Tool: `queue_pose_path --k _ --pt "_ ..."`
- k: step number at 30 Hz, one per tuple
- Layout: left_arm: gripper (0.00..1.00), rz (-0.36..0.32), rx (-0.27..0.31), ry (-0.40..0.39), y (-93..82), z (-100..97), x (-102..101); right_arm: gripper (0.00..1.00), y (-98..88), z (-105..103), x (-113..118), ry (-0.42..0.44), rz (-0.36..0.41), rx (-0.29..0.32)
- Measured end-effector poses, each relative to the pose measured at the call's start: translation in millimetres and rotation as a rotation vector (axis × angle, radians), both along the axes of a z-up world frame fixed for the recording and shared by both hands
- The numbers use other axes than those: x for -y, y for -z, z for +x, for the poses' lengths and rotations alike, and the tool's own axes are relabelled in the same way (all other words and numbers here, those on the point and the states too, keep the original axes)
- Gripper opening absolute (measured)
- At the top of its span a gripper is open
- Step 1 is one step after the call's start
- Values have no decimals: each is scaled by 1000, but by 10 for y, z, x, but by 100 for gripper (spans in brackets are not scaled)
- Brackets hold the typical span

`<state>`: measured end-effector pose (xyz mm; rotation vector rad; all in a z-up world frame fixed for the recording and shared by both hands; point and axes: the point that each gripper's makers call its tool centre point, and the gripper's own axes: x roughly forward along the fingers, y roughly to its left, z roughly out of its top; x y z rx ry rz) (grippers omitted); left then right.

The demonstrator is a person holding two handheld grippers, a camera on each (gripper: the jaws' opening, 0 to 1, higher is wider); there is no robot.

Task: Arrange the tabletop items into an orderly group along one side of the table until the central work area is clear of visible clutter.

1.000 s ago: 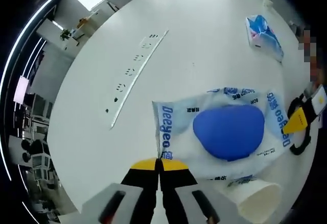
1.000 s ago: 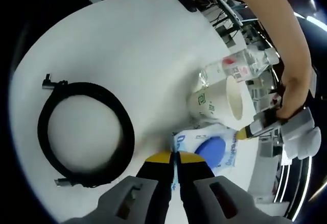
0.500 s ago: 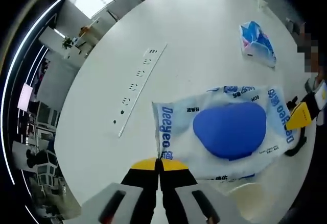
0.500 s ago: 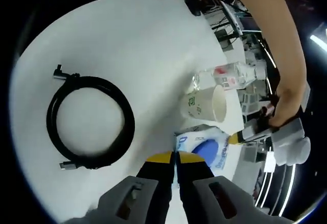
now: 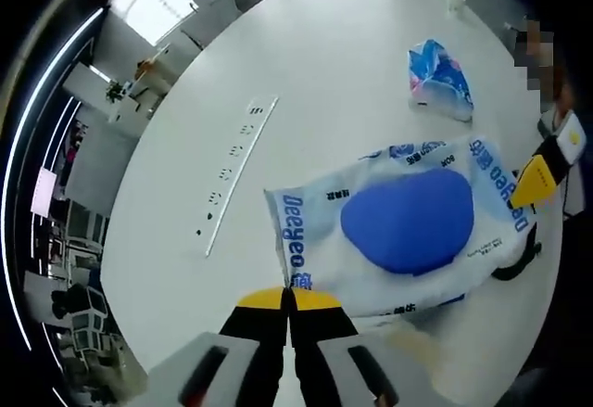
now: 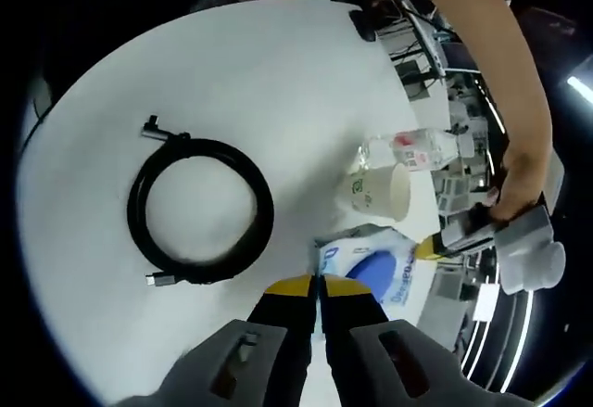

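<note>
A white wet-wipes pack with a blue lid hangs above the round white table, held at both ends. My left gripper is shut on its near edge by the printed brand name. The right gripper, yellow-tipped, pinches the far end. In the right gripper view, my right gripper is shut on the same pack, and the left gripper comes in from the right under a person's arm. A paper cup lies on its side beside a clear plastic bottle.
A black coiled cable lies on the table to the left of the cup. A blue tissue pack sits far across the table. A flush white power strip runs along the table's left part. Chairs and desks ring the table.
Both grippers have risen with the wipes pack, so the cable, cup and bottle look smaller. In the left gripper view the cup has slipped under the pack.
</note>
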<state>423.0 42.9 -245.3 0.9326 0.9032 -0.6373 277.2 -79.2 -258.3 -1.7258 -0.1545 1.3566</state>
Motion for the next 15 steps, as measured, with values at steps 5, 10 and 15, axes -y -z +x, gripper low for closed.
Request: queue_pose_path --k 5,10,15 --pt "0 13 9 24 -36 -76 102 0 -36 -44 99 -4 -23 23" --pt "0 23 9 49 -27 -149 198 0 -52 -84 177 -8 -37 28" --pt "0 30 -5 72 73 -228 322 0 -22 -185 268 -11 -54 24"
